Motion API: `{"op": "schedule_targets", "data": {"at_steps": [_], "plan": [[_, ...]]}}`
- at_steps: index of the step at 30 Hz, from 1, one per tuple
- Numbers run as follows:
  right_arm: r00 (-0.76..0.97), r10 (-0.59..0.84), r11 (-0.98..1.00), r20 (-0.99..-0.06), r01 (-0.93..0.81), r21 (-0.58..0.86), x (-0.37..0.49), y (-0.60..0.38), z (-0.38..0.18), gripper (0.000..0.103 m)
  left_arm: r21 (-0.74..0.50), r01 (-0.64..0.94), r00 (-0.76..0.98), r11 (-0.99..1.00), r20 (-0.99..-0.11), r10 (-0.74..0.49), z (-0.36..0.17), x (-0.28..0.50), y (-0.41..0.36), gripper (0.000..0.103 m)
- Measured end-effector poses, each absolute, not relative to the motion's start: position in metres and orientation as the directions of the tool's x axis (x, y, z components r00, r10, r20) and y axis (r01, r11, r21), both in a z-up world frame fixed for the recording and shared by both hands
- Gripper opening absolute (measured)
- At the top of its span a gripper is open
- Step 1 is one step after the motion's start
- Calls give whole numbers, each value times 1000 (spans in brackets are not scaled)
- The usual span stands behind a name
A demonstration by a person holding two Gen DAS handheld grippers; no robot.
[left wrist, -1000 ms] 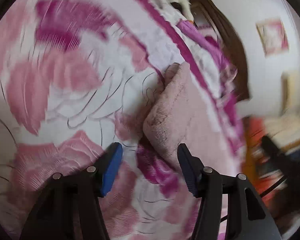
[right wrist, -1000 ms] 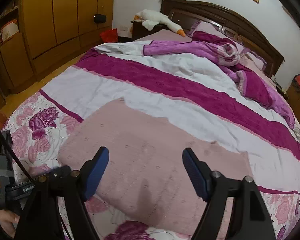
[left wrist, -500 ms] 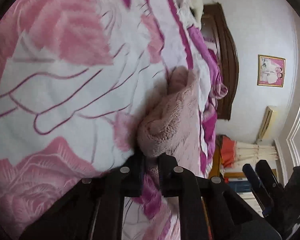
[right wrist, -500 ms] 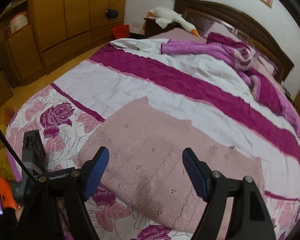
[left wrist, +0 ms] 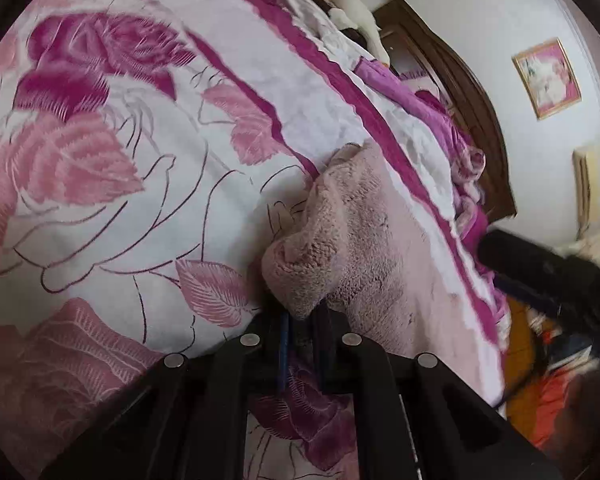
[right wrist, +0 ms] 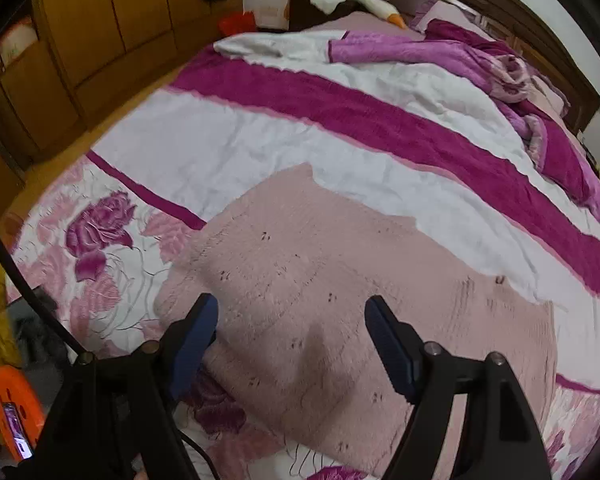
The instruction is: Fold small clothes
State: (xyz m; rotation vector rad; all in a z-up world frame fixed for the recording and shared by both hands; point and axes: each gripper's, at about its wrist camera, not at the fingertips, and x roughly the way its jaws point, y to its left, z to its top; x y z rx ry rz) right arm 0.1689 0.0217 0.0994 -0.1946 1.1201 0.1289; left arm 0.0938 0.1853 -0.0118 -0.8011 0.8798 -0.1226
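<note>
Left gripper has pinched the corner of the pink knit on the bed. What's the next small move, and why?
Probably bring the right gripper down onto the near edge of the pink knit and close. It hangs open above the fabric, while the left gripper is shut on one bunched corner; holding both corners should let the edge lift evenly for a fold.

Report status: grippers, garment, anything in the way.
Left gripper shut on sweater corner. Right gripper open above sweater, which lies flat on bed. Nothing in the way.
</note>
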Motion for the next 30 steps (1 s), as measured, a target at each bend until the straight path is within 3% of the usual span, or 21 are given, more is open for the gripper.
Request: {"op": "schedule_targets", "data": {"at_steps": [22, 30], "plan": [[269, -83, 940, -959, -300, -166, 244, 88, 61, 79, -565, -208, 653, 798, -688, -317, -6, 94, 167, 0], [143, -260, 908, -955, -301, -292, 271, 111, 35, 79, -552, -210, 650, 807, -696, -306, -6, 99, 152, 0]]}}
